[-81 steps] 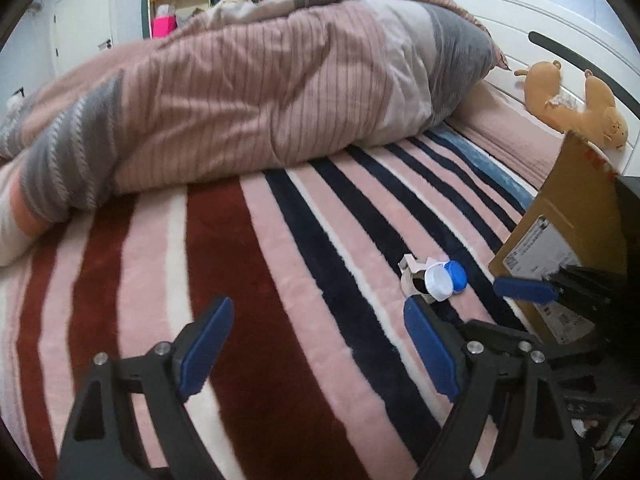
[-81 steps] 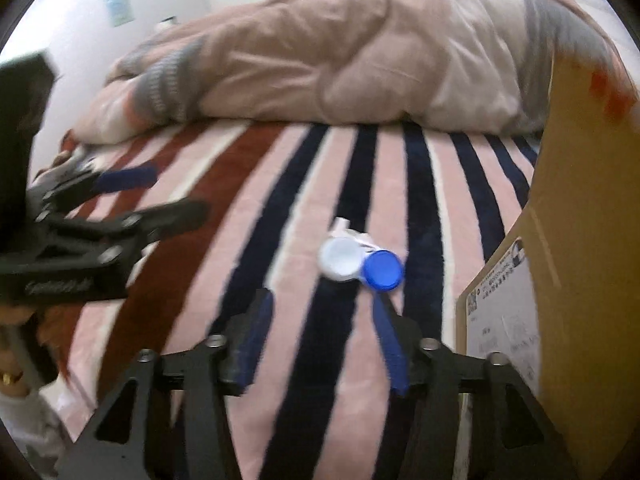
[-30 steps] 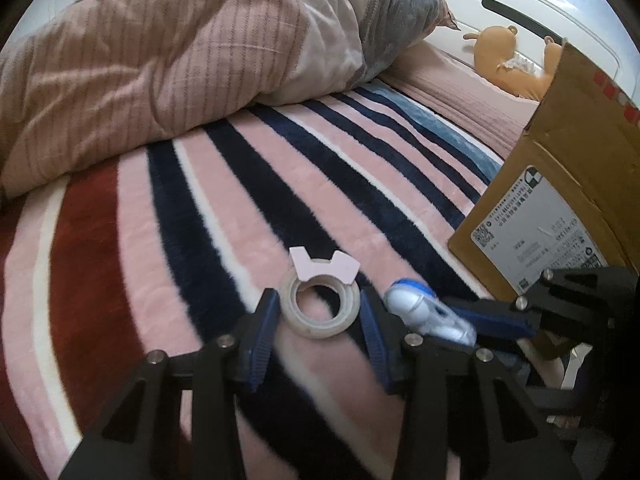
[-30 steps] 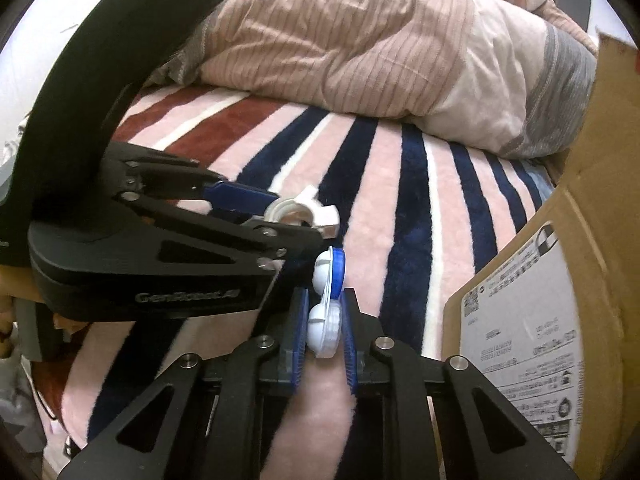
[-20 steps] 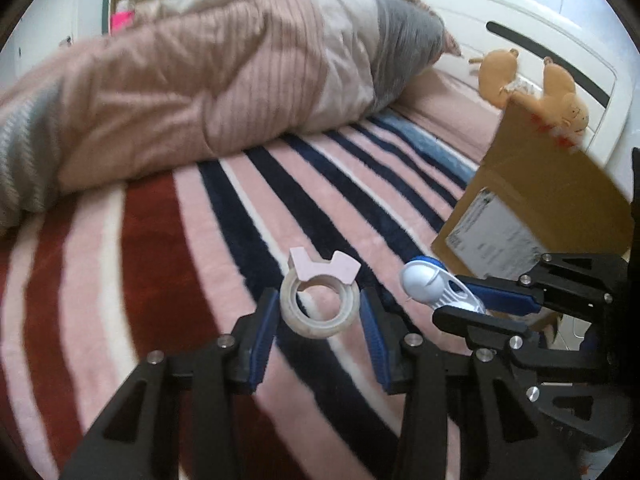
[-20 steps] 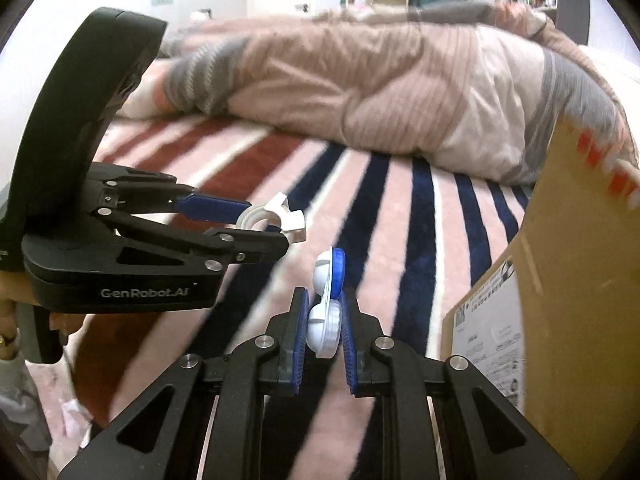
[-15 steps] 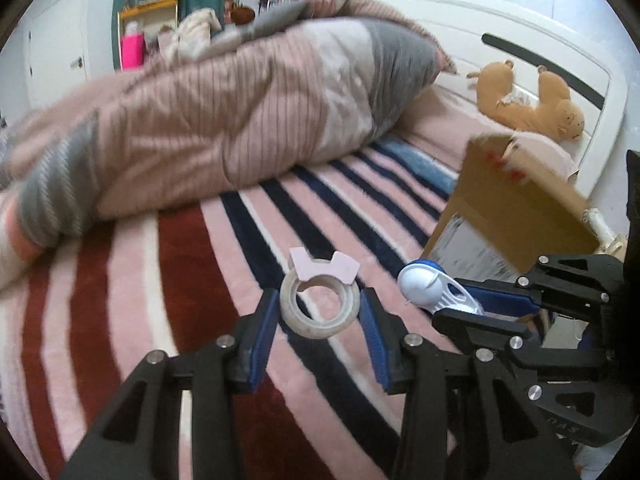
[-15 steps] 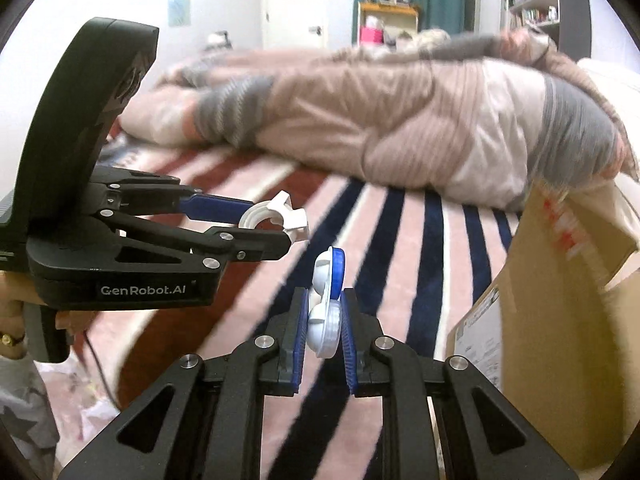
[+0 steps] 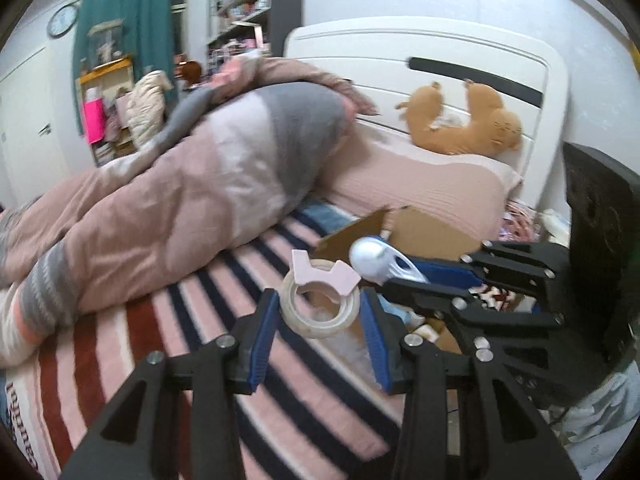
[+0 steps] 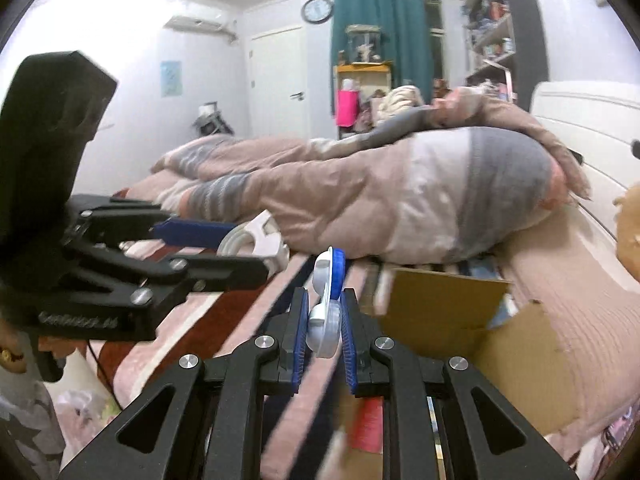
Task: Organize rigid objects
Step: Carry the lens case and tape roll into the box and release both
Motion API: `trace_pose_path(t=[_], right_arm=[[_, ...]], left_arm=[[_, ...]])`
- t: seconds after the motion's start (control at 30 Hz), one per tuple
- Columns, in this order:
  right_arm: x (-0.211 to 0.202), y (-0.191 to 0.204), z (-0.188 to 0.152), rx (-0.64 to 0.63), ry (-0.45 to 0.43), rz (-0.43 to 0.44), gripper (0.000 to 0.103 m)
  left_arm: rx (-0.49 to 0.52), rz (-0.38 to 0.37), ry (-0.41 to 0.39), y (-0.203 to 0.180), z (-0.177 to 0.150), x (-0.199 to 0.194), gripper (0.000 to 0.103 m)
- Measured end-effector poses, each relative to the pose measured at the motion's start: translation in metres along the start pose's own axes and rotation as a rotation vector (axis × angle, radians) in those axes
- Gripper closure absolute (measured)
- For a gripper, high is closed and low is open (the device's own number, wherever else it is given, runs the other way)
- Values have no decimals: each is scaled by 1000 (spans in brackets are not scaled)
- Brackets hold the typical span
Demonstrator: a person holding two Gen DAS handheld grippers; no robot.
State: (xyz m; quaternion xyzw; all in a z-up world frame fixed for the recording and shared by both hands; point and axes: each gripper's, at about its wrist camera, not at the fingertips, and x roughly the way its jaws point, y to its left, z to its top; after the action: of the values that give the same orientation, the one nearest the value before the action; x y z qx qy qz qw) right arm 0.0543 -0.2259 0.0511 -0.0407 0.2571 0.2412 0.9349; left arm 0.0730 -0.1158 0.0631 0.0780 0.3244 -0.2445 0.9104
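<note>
While both claws are up in the air above the bed, each one has a thing squeezed tight between its blue pads. The left claw (image 9: 320,326) is closed on a tape roll (image 9: 318,306) with a pink cutter on top, held at its two sides so the ring stands up and will not slip. The right claw (image 10: 324,328) is closed on a small white and blue case (image 10: 327,304), pinched flat between its pads with the blue end poking up toward 12 o'clock. In the left view the case shows at 2 o'clock from the tape, very near it. A brown cardboard box (image 10: 516,340) sits open on the striped blanket (image 9: 168,344), down at 4 o'clock from the case, and it looks like the place both things should go. The two claws are close side by side, so they could bump over the box. A big lumpy quilt (image 9: 180,200) lies behind at 11 o'clock, well apart, and a soft toy (image 9: 460,124) leans on the headboard.
</note>
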Motion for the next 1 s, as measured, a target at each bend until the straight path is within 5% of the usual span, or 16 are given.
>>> trace_pose_path(t=[0.3,0.67,0.87,1.0], right_arm=[[-15,-82,-27,46,70,-36,92],[20,-113,-71,55,217,-15,92],[25,-116,-68,49,225,-17,88],[24,-113,-61,38,207,8,66]], left_arm=[[62,-89,106,-65,23,64,64],[50,-69,210,-69,12,108,64],[23,-58,176,-61,11,100,45],[-12,-43,127,-54,11,83,28]])
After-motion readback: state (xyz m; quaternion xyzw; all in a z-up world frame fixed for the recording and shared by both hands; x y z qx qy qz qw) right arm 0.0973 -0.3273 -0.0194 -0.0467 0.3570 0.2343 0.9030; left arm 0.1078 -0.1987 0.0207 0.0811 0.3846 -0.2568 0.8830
